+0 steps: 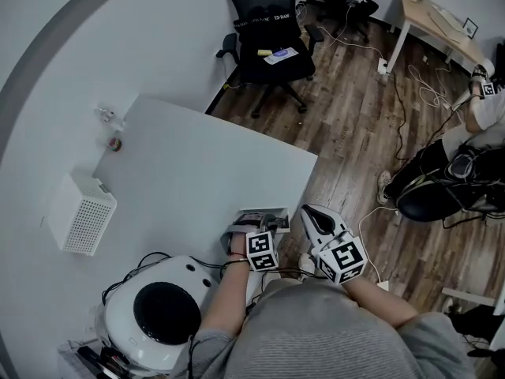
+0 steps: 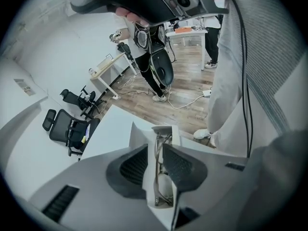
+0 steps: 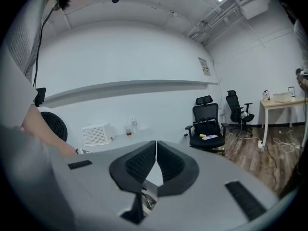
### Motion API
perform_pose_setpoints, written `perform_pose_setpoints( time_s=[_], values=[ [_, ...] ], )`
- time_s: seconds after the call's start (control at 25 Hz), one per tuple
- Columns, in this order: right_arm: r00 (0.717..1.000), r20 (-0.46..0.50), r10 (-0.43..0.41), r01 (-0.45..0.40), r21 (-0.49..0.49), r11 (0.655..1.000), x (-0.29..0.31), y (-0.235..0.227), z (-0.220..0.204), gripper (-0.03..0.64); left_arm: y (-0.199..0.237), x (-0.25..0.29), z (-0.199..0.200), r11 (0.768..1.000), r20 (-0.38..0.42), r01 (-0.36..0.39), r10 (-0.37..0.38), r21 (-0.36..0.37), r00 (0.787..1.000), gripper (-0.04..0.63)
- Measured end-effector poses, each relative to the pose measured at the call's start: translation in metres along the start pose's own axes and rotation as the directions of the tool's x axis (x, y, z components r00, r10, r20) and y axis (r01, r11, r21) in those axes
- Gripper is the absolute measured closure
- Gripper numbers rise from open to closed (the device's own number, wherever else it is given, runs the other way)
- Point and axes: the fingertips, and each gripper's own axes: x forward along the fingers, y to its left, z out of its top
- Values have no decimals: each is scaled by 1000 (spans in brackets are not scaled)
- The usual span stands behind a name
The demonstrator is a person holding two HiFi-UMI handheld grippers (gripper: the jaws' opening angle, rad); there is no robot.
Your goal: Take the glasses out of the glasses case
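**Office tabletop: glasses (image 2: 157, 174) gripped, not yet out of the glasses case (image 2: 139, 137)**

White table (image 1: 205, 156) fills the middle of the head view, with dark wood flooring and a black office chair (image 1: 268, 30) beyond its far edge. A white perforated box (image 1: 79, 212) sits well to the left.

The white glasses case lies open at the near edge of the table, just in front of the person. The left gripper (image 2: 159, 150) reaches into it. Its own view shows the two ribbed jaws drawn in on the thin wire frame of the glasses, which runs straight down the narrow slot between them. One lens shows below the jaws, against the case's pale lining. Whether the frame has left the lining at all cannot be told.

The right gripper (image 3: 156, 146) hangs just beside the case, off the table edge. Its jaws meet at the tips and nothing is pinched between them.

As a judgement, opening the case and taking hold are done. What remains is to lift the glasses out and clear the case walls.
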Motion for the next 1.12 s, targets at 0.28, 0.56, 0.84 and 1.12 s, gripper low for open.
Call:
perform_pose_setpoints(
  time_s=[0.28,0.56,0.84,1.12],
  values=[
    [1000,6,-3,3,5,1000,4,-2,2,603,-1,6,-2,1000,-11,22,-22,-8,1000,494],
    [1000,6,-7,7,15,1000,6,-6,3,603,0,13,-4,1000,-31,14,-14,-8,999,494],
    [1000,8,-10,10,22,1000,6,-9,2,603,-4,16,-13,999,-67,39,-38,21,997,494],
    [1000,5,-18,18,27,999,6,-11,1,603,-4,23,-19,998,-100,38,-34,43,994,495]
  ],
)
